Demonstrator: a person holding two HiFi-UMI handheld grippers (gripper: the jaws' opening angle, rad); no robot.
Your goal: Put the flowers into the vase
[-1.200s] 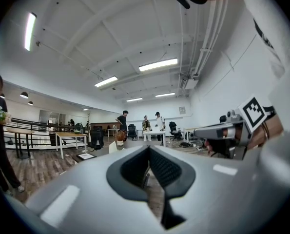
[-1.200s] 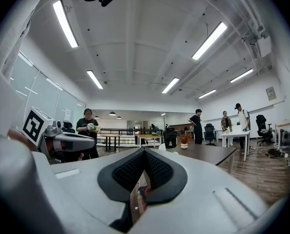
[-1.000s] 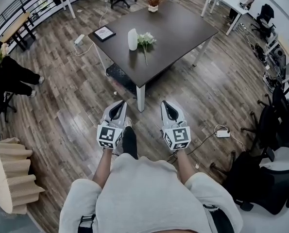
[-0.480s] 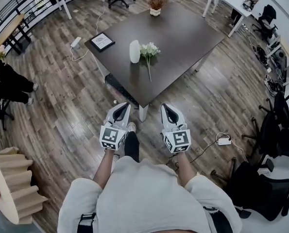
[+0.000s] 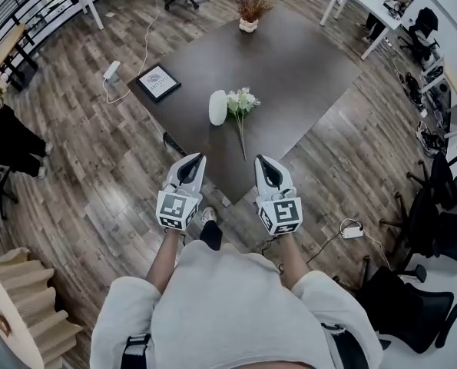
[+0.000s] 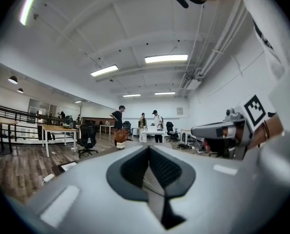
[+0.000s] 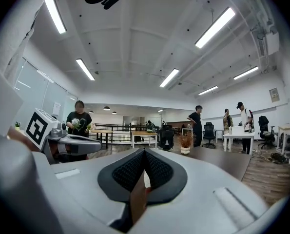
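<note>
closer now: the table (image 5: 305,60) is nearer than a moment ago, and the left gripper (image 5: 192,162) and right gripper (image 5: 263,164) now show at its near corner, one on each side. both are pressed together with nothing in them. the flowers (image 5: 242,102) lie flat on the table, just beside the white vase (image 5: 217,107), on its right in the head view. the stem points back at the person, between the two grippers. the vase looks to stand up, and nothing is in it yet.

the step now, i think, is getting to the flowers. to do it well, the right gripper should spread its jaws before it gets to the stem, then come in low and pinch the thin stem near the middle, not the soft blooms. a soft squeeze is best, so the stem does not snap. the left gripper could hold the vase so it does not tip. turn the flowers stem end down, then lower them in.
</note>
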